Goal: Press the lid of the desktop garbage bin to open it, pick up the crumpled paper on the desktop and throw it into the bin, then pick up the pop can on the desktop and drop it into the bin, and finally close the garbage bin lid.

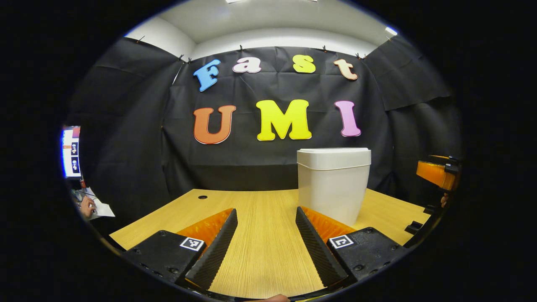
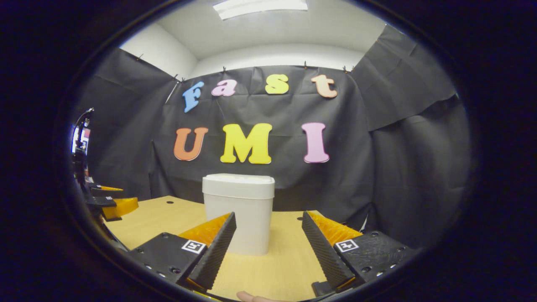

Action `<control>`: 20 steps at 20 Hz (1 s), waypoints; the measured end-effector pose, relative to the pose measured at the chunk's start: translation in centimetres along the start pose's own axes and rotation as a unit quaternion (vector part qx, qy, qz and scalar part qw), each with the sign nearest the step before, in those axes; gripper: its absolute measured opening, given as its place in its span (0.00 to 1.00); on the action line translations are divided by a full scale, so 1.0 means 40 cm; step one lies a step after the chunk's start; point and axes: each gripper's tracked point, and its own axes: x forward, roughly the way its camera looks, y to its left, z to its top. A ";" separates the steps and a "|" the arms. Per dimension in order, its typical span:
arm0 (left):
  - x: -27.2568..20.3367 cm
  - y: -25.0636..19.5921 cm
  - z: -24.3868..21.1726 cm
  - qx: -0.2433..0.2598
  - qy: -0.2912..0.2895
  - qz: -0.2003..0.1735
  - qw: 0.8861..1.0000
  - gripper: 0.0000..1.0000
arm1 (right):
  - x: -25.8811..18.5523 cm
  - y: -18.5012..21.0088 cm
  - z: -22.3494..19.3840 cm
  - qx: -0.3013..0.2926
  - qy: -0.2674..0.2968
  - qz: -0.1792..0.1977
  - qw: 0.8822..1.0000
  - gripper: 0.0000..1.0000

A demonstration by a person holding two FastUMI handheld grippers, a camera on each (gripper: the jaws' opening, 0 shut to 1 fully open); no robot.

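Nearest the left gripper view's camera, the left tongs (image 1: 266, 247) stand wide open over bare wood with nothing between the fingers. The right tongs (image 2: 268, 251) are spread as wide and hold nothing either, hovering above the worktop (image 1: 268, 260).

Just beyond, the garbage bin (image 1: 333, 184) stands upright on the worktop with its lid (image 1: 334, 157) down. From the right tongs it sits ahead and slightly left, close past the left finger (image 2: 218, 247); from the left tongs it sits ahead and to the right. At the far right edge of the left gripper view, the right tongs appear again, raised beside the bin.

I cannot make out any crumpled paper or pop can on the wood that shows.

Risks, as I judge them: the bin looks light and tall, so a press that lands off-centre or at an angle could slide or tip it rather than spring the lid. Open fingers could straddle the rim and catch. With both tongs near the bin, they could knock each other.
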 end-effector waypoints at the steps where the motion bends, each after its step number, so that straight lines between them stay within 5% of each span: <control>1: -0.005 0.002 0.005 -0.005 -0.003 0.005 1.000 0.92 | -0.010 -0.014 -0.009 -0.004 0.008 -0.004 1.000 0.96; 20: -0.031 0.007 -0.011 -0.021 -0.019 0.009 1.000 0.92 | -0.044 -0.090 -0.048 0.036 0.024 -0.047 0.998 0.96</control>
